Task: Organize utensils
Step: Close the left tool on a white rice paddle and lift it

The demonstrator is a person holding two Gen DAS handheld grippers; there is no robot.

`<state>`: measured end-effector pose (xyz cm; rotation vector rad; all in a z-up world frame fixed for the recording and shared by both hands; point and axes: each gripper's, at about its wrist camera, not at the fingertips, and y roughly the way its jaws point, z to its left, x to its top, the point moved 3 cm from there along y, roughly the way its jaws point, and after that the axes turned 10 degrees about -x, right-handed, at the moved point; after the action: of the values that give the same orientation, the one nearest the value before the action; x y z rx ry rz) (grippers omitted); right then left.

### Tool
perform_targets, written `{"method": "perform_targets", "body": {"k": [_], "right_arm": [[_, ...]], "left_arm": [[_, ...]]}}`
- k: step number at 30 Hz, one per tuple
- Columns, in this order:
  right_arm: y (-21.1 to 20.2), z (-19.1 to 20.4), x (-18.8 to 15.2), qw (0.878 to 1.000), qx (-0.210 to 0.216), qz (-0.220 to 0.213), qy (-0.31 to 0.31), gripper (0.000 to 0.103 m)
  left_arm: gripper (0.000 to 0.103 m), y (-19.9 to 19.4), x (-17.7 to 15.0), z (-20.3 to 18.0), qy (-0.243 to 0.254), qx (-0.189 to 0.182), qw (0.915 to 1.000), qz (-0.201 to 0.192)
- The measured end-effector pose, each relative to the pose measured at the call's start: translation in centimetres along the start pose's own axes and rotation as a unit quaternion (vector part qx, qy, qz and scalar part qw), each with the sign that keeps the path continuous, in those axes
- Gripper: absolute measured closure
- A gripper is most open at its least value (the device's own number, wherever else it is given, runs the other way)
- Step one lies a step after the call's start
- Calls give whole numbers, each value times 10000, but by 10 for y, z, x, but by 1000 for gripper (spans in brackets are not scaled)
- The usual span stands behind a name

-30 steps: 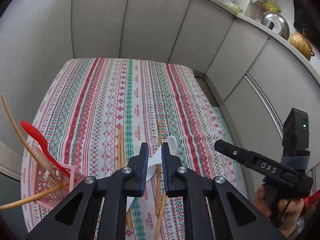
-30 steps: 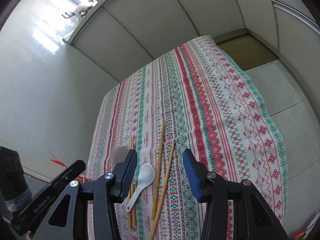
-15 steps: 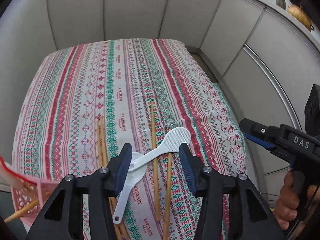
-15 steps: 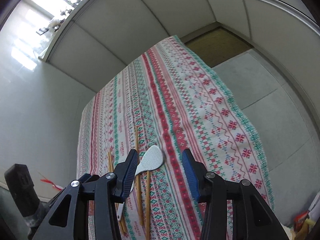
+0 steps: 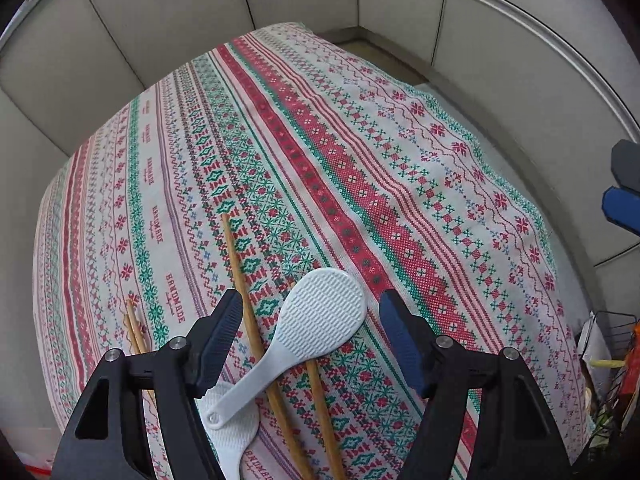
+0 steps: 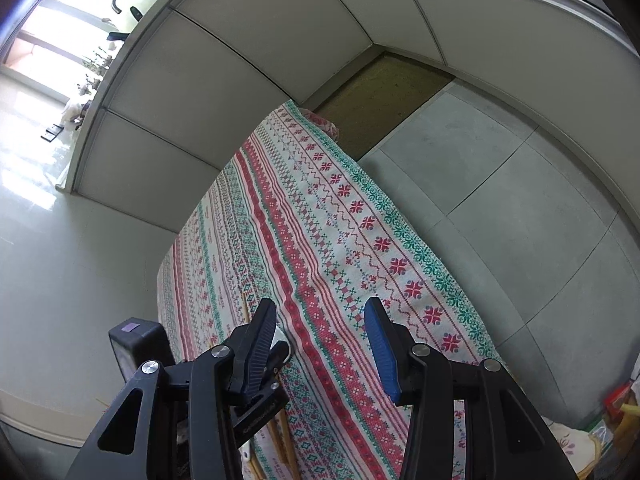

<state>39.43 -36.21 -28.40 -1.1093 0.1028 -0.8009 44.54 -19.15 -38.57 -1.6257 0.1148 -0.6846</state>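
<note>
I am lowering the left gripper [image 5: 308,328], jaws just spreading wide and empty, around the white rice paddle [image 5: 304,332] lying across the wooden chopsticks [image 5: 256,340] at six o'clock on the tablecloth [image 5: 360,168]. Next I am judging: close on its handle. The right gripper [image 6: 320,340] is hanging half-spread, empty.

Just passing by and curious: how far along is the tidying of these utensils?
Nothing in view looks sorted yet. Nothing is held: the fingers of the left gripper have just been opening, the white rice paddle lying loose between them on the tablecloth. The right gripper is open, empty. Left: the paddle, the white spoon under it and the wooden chopsticks.
</note>
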Motion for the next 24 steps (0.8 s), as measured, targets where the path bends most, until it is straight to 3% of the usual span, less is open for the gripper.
{"method": "perform_targets", "body": {"k": [6,8,9,10,12,15,17,24], "right_arm": [[1,-1,0,10000,34,47,15,56],[1,-1,-1,10000,45,54,14,56],[1,0,0,10000,54,52,10,56],[1,0,0,10000,59,47,8,56],[1,1,0,10000,69,34,13,56],[2,0,0,10000,64,34,46,56],[2,0,0,10000,58,31,53,56],[0,2,-2,10000,63,-7,22,56]], "left_arm": [[30,22,3,-2,327,55,9991,273],[30,24,5,-1,351,8,9992,189],[35,25,6,0,331,4,9992,210],[51,25,7,0,315,-47,9993,198],[57,24,7,-3,293,-121,9993,212],[84,19,7,-11,491,38,9987,118],[98,13,7,-12,460,-76,9989,97],[99,-1,3,-7,569,109,9983,-34]]}}
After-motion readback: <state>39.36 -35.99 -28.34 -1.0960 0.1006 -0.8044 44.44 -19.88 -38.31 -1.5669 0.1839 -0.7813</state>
